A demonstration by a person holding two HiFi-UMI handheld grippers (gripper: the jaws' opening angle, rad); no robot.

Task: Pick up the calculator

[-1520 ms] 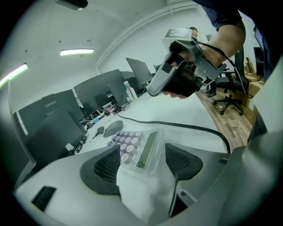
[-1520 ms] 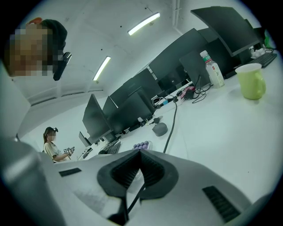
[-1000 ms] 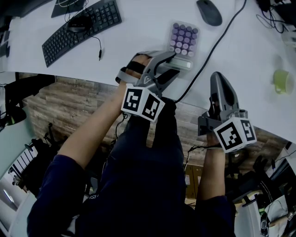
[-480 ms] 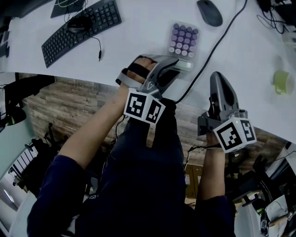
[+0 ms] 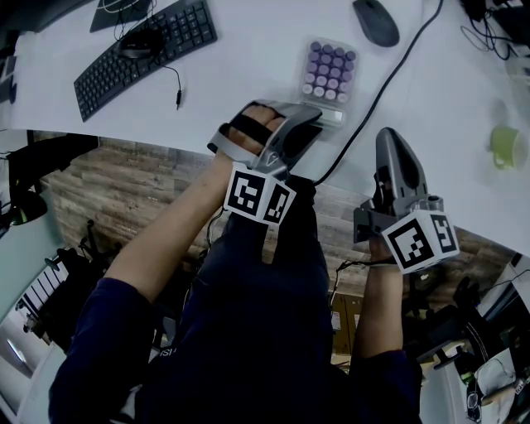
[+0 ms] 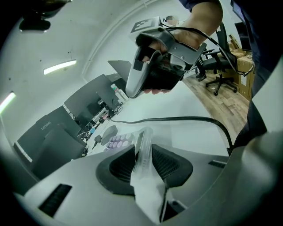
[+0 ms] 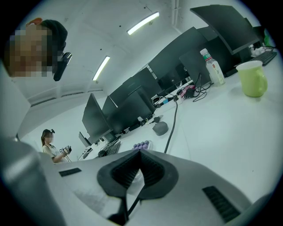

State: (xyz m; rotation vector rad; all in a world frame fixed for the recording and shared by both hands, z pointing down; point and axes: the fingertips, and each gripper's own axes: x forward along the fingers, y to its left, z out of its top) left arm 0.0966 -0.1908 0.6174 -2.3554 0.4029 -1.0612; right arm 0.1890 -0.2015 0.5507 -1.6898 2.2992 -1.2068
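The calculator (image 5: pixel 329 70), clear-cased with purple keys, lies on the white desk (image 5: pixel 248 74) just past its near edge. My left gripper (image 5: pixel 318 116) reaches over that edge. Its jaws have just been closing and now pinch the calculator's (image 6: pixel 142 148) near end between the ribbed pads (image 6: pixel 123 164). The left gripper (image 6: pixel 143 152) is rolled to one side. My right gripper (image 5: pixel 389 139) rests to the right at the desk edge, shut with nothing in it, and is seen from the left gripper view as the right gripper (image 6: pixel 131 92). The calculator (image 7: pixel 142 145) shows just beyond the right gripper (image 7: pixel 140 154).
A black cable (image 5: pixel 383 87) runs across the desk between the two grippers. A black keyboard (image 5: pixel 145 54) lies far left and a mouse (image 5: pixel 375 21) beyond the calculator. A green mug (image 5: pixel 507 145) stands at the right. A bottle (image 7: pixel 213 66) and monitors (image 7: pixel 132 106) line the back.
The left gripper's jaws have narrowed onto the calculator's near end and the gripper has rolled slightly. The right gripper has not moved.
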